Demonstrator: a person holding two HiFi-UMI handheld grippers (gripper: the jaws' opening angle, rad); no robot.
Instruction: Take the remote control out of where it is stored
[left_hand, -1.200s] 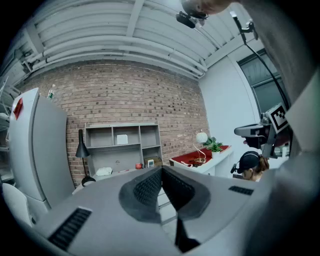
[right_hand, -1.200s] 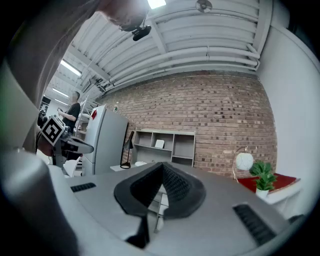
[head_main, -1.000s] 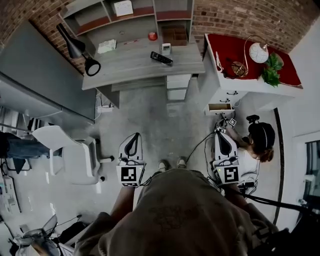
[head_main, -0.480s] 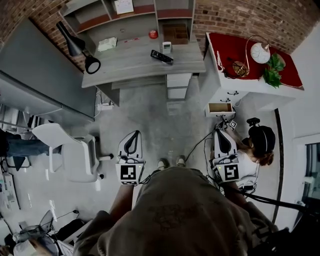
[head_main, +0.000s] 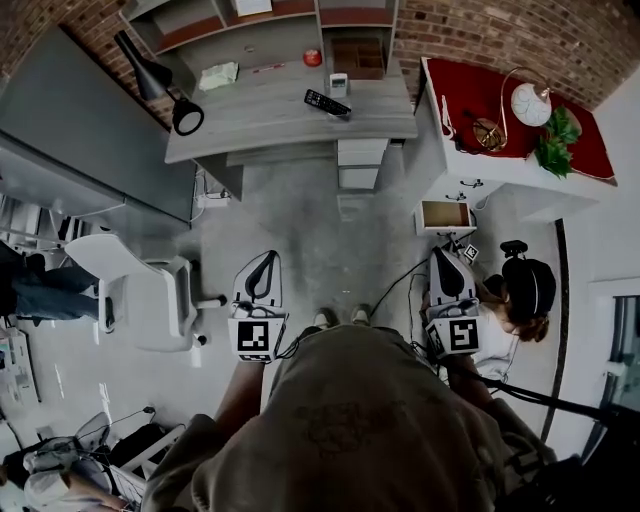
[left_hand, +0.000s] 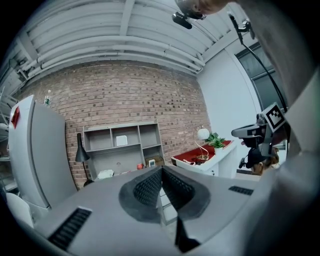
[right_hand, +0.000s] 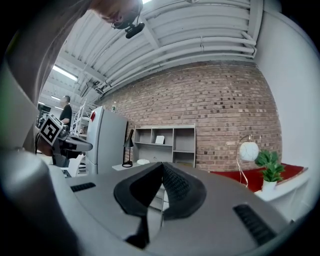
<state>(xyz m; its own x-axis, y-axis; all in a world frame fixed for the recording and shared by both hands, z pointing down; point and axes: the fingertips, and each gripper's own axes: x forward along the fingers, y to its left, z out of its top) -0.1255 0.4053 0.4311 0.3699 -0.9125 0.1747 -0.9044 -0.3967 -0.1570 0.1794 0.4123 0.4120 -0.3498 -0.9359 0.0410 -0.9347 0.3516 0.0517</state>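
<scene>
Rough brick wall (head_main: 480, 35), slim black remote (head_main: 327, 103)

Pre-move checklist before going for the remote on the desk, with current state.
1. Remote control in sight, lying on the desk: ok.
2. Left gripper empty: ok.
3. Right gripper empty: ok.
4. Jaws open for a grasp: not ok, both shut.
5. Remote control within reach: not ok, a stretch of floor lies between.
6. Chair off the straight path to the desk: ok.
</scene>
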